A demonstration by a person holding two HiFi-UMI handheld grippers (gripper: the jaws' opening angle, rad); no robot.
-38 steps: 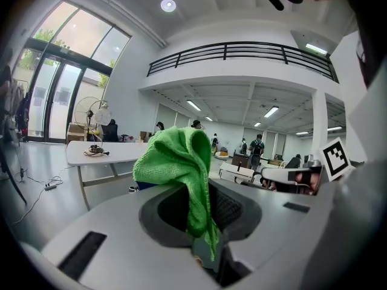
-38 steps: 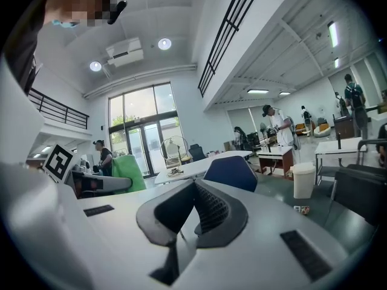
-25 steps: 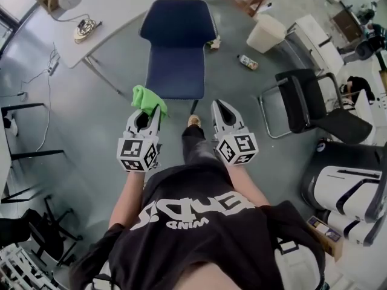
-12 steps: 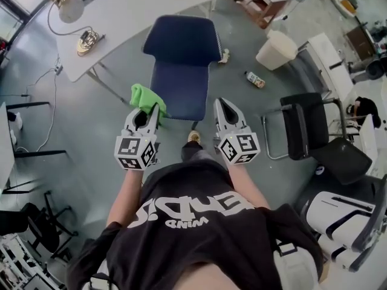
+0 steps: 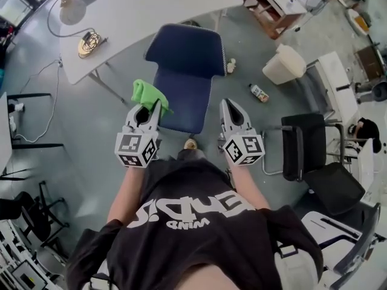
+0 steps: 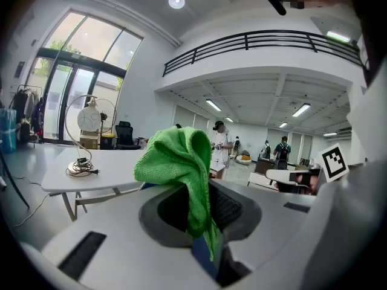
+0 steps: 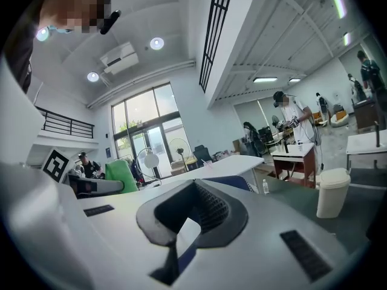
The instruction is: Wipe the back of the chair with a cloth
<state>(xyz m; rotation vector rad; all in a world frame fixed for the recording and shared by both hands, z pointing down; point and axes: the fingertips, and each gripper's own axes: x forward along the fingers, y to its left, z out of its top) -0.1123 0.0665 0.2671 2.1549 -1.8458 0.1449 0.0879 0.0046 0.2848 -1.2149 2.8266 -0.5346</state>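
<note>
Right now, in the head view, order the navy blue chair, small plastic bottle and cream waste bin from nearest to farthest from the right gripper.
From the right gripper:
1. Navy blue chair, just left of it.
2. Small plastic bottle, on the floor ahead-right.
3. Cream waste bin, beyond the bottle.

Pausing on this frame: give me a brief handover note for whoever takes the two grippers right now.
Left gripper: shut on the green cloth, which bunches out past the jaw tips.
Right gripper: shut, nothing between its jaws.
Blue chair: straight ahead, seat toward the person, its backrest on the far side by the white table.
Done: cloth is in hand.
Left: the cloth is held up near the seat's left edge, not against the backrest. Carry it forward to the backrest and wipe it.
</note>
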